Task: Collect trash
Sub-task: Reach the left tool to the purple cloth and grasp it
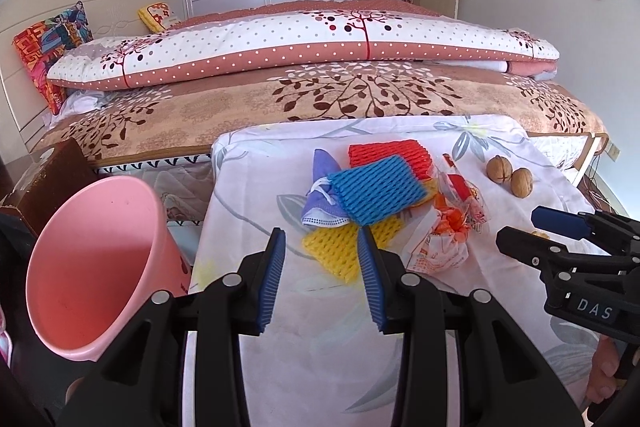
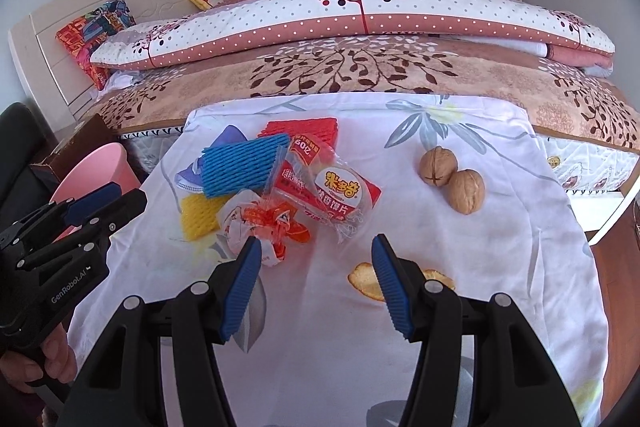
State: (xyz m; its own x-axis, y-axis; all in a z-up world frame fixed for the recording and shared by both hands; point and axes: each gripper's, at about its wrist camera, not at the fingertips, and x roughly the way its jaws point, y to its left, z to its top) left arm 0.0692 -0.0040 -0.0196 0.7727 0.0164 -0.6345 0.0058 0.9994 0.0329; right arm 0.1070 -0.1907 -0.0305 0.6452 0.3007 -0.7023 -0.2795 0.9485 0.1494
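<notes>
A pile of trash lies on the white floral cloth (image 2: 500, 267): a blue foam net (image 2: 240, 163), a red foam net (image 2: 304, 129), a yellow foam net (image 2: 196, 215), a purple face mask (image 1: 324, 183), a crumpled orange-and-white wrapper (image 2: 264, 223) and a clear snack bag (image 2: 336, 191). My left gripper (image 1: 322, 247) is open just short of the yellow foam net (image 1: 340, 251), with nothing between its pads. My right gripper (image 2: 316, 247) is open, its left fingertip beside the crumpled wrapper, not touching it. A pink bin (image 1: 92, 267) stands at the left, tilted toward me.
Two walnuts (image 2: 438, 165) (image 2: 466, 191) lie right of the pile. Two toasted slices (image 2: 362, 277) sit by my right finger. A bed with a folded quilt (image 1: 304, 47) runs behind the cloth. A brown box (image 1: 52, 171) stands behind the bin.
</notes>
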